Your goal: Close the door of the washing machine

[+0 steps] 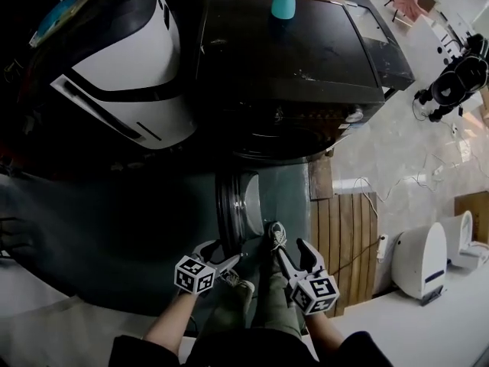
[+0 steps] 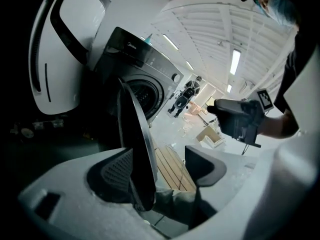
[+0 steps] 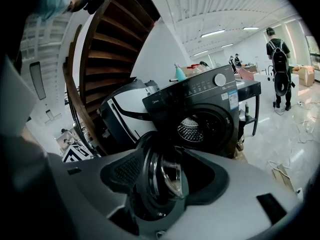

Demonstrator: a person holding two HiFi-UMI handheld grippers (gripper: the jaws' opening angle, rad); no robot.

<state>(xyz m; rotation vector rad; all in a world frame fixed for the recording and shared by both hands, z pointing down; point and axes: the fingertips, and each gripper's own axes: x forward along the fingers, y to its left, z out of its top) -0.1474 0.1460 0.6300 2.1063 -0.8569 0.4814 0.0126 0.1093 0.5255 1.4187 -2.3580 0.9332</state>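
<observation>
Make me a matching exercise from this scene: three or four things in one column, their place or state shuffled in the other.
1 door
2 teal bottle
3 left gripper
4 wooden slats

A on top of the washing machine
B jaws apart, door's edge between them
C swung open
D on the floor beside the machine

Pairs: 1-C, 2-A, 3-B, 4-D

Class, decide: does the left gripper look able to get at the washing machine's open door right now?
Likely yes: the edge of the door stands between the parted jaws of the left gripper, with nothing blocking it.
</observation>
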